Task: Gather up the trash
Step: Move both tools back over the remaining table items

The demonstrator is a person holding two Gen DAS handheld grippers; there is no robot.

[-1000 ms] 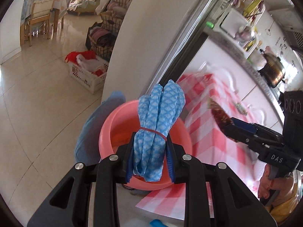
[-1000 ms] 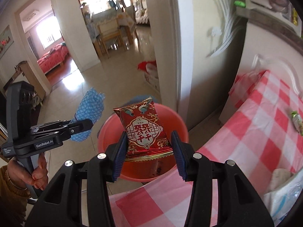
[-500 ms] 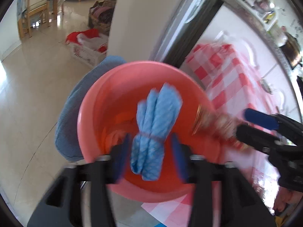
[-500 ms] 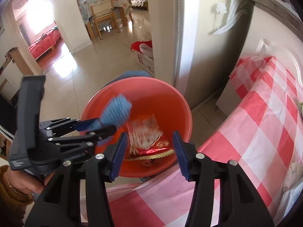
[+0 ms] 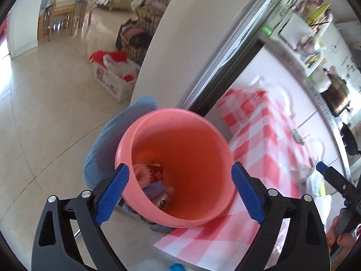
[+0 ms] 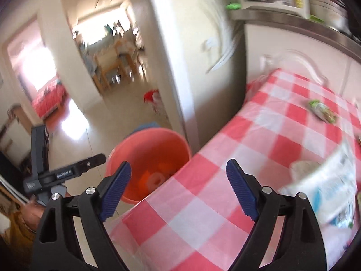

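Now the left tool (image 5: 178, 190) hangs over the pink bucket (image 5: 194, 140), its jaws just sprung wide with nothing between them. Down in the bucket lie the red snack packet (image 5: 156, 172) and the blue cloth bundle (image 5: 155, 186), among other scraps. The right tool (image 6: 178, 187) has likewise just spread its jaws, empty, and sits above the edge of the bench (image 6: 259, 144) with its red-checked cloth. A green wrapper (image 6: 322, 110) and a white-and-blue bag (image 6: 327, 192) lie on that bench.
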